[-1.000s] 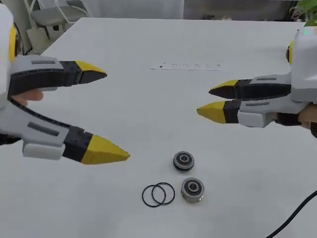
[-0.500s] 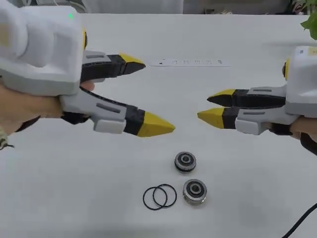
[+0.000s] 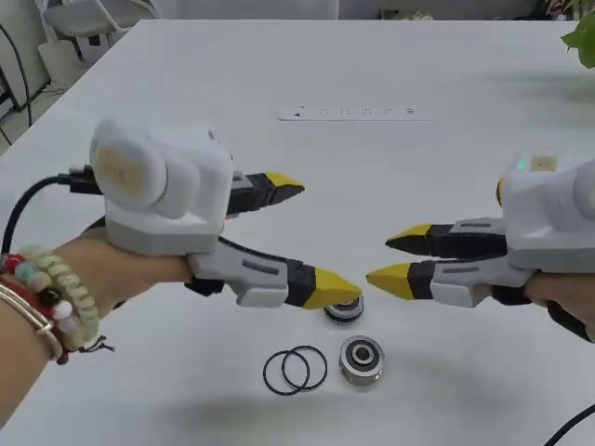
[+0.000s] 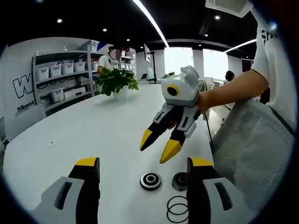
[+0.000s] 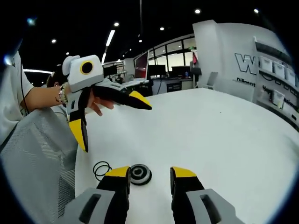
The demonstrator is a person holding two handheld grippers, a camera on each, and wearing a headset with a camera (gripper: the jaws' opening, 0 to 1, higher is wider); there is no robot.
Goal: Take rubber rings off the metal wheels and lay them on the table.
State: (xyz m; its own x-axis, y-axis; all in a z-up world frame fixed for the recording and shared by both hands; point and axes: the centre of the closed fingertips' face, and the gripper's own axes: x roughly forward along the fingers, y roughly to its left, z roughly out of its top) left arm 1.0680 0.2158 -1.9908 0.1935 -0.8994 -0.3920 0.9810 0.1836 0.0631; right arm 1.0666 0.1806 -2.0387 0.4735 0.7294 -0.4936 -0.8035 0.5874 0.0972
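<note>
Rubber rings [image 3: 296, 368], two black loops overlapping, lie flat on the white table [image 3: 186, 74], just beside the nearer of two metal wheels [image 3: 361, 359]. I hold the left gripper [image 3: 321, 237] with jaws spread wide and empty, its lower tip crossing the farther wheel in the head view. The right gripper [image 3: 386, 260] faces it, jaws narrowly parted and empty. The left gripper view shows both wheels ahead between its jaws. The right gripper view shows one beside its left jaw.

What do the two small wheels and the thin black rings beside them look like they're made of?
Wheels: metal by the look, shiny silver rims around darker hubs. Rings: thin, matte black loops lying flat; likely rubber, though looks alone can't confirm.
</note>
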